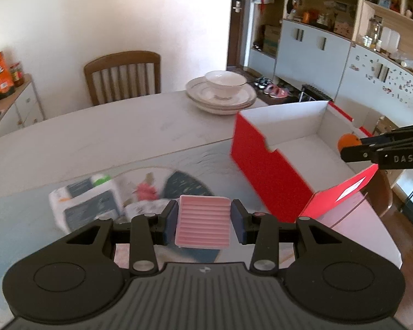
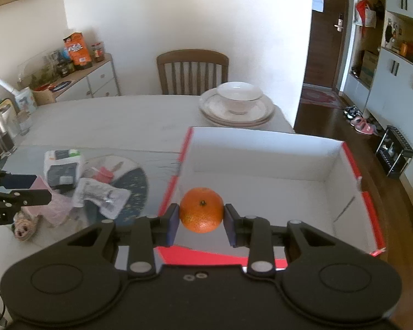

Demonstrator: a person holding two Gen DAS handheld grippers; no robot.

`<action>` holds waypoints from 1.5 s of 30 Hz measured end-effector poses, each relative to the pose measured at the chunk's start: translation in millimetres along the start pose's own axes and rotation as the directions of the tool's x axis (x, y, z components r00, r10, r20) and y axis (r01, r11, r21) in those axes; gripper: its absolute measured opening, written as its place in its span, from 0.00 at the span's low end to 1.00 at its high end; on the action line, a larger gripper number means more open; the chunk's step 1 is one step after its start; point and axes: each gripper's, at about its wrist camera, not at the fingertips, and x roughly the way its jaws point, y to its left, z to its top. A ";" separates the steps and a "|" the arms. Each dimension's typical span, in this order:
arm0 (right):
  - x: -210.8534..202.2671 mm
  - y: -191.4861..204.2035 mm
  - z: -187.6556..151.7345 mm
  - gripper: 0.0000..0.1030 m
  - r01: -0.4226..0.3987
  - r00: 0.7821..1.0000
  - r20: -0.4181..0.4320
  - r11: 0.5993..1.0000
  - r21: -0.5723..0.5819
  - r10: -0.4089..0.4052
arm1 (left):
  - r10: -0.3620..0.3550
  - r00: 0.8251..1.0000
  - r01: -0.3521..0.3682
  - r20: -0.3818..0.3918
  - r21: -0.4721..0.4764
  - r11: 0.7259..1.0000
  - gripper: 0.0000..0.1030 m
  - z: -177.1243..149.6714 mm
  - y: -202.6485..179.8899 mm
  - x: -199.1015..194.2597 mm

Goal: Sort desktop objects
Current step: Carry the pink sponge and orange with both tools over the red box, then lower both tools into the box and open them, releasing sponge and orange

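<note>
Sunlight falls across a pale table (image 1: 102, 134) with a wooden chair (image 1: 123, 74) behind it and a stack of plates (image 1: 221, 95) topped by a bowl at its far edge. Nearer me sits an open red box (image 2: 264, 176), white inside and bare as far as I can see.

I have something in each claw. My right gripper (image 2: 201, 221) is closed on an orange (image 2: 201, 210), the pads pressing its sides, and it hangs over the box's near left corner, above the floor of the box. My left gripper (image 1: 203, 221) is closed on a pink ribbed pad (image 1: 203, 221), held above the clutter to the left of the box.

So I judge this to be the drop-off step: the orange goes in first. That calls for a short move down and inward, then easing the pads apart so it does not roll hard against a wall. The pink pad must travel right, over the red wall, to follow.

The orange looks round, firm and bright, with its stem end facing me. The pad is flat and rectangular with fine ridges.

Left on the table are a white packet (image 2: 62, 169), a crinkled foil pack (image 2: 102, 196) and a small red item (image 2: 106, 174), blurred in my left view.
</note>
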 end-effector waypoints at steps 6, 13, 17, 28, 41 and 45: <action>7.3 -34.5 2.1 0.32 0.018 1.000 -0.006 1.000 0.008 -0.018 | -0.035 0.999 0.035 0.008 0.040 0.999 0.39 27.0 -29.2 18.2; 16.4 -68.1 1.3 0.32 0.041 0.999 -0.020 0.999 0.021 -0.040 | -0.081 0.997 0.079 0.013 0.118 0.990 0.39 59.4 -69.4 42.2; 21.5 -83.6 -1.7 0.32 0.057 0.998 -0.033 0.998 0.027 -0.056 | -0.114 0.994 0.111 0.004 0.169 0.979 0.39 72.8 -93.1 59.0; 44.2 -108.2 -9.6 0.32 0.058 0.995 -0.085 0.998 0.006 -0.057 | -0.157 0.985 0.171 -0.074 0.286 0.943 0.39 99.3 -149.4 119.7; 86.1 -127.0 -4.2 0.32 0.014 0.978 -0.207 1.000 0.007 -0.012 | -0.151 0.953 0.224 -0.264 0.275 0.935 0.39 104.2 -167.9 203.2; 100.8 -127.3 -2.0 0.32 0.005 0.969 -0.245 1.000 -0.013 -0.008 | -0.131 0.942 0.224 -0.309 0.288 0.931 0.39 102.3 -169.6 224.4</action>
